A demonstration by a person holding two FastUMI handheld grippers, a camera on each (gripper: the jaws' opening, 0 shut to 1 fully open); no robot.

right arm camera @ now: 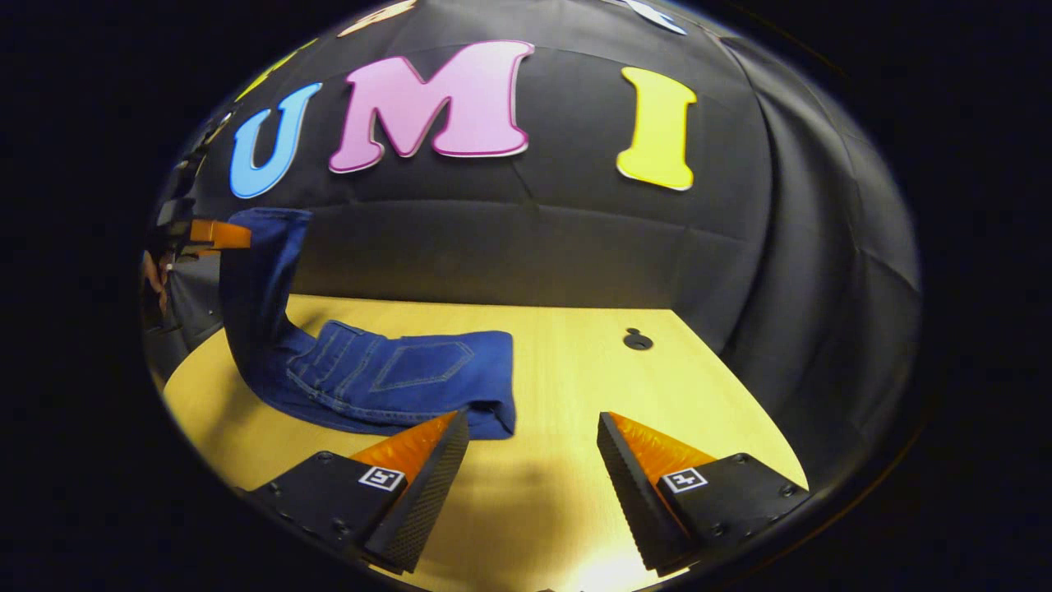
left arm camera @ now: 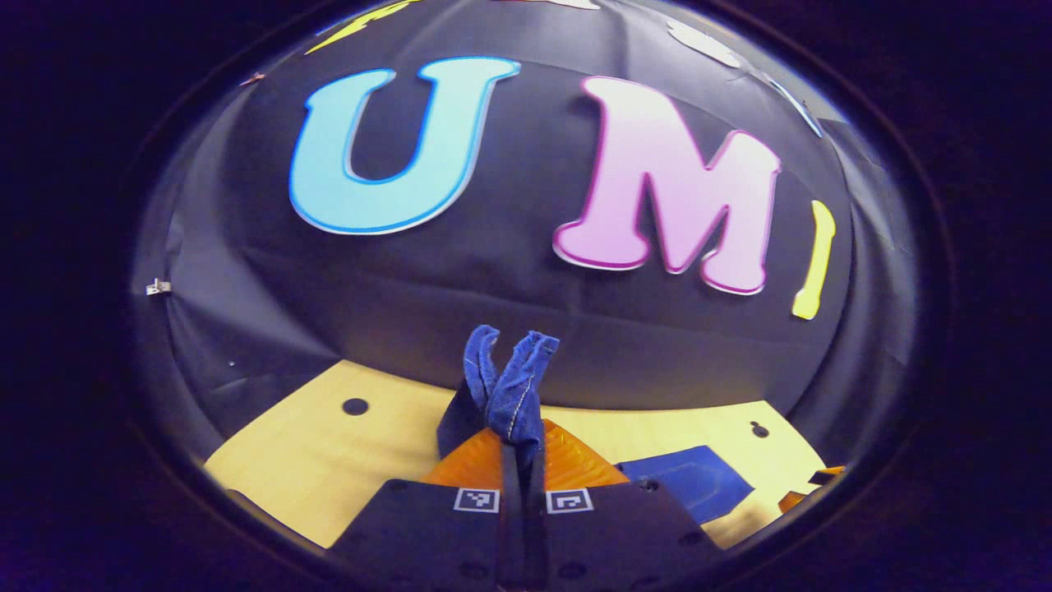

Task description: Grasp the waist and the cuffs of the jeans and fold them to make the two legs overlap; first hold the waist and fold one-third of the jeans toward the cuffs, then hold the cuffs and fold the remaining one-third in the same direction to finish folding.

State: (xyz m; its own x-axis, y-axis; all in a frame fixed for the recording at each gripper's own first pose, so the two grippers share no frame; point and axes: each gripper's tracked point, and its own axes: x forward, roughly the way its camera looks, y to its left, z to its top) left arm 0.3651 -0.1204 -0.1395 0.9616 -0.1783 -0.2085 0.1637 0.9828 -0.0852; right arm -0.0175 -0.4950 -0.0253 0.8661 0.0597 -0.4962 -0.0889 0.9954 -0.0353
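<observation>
In the left gripper view my left gripper point(left arm camera: 511, 427) is shut on the jeans' cuffs point(left arm camera: 509, 382), whose hemmed denim edges stick up between its fingers, raised over the wooden table point(left arm camera: 329, 460). In the right gripper view the jeans point(right arm camera: 394, 374) lie on the table point(right arm camera: 575, 362) with the back pocket up, folded at the waist end. One stretch of the legs point(right arm camera: 259, 279) rises to the far left, up to the left gripper point(right arm camera: 215, 234) held by a hand. My right gripper point(right arm camera: 532, 432) hovers open over the table, right of the folded edge, holding nothing.
Black cloth walls close the booth behind and to the sides. The table has small dark holes point(right arm camera: 637, 338) near its far edge point(left arm camera: 355, 406). A blue patch of jeans point(left arm camera: 686, 481) lies on the table low at the right of the left gripper view. Bare wood lies right of the jeans.
</observation>
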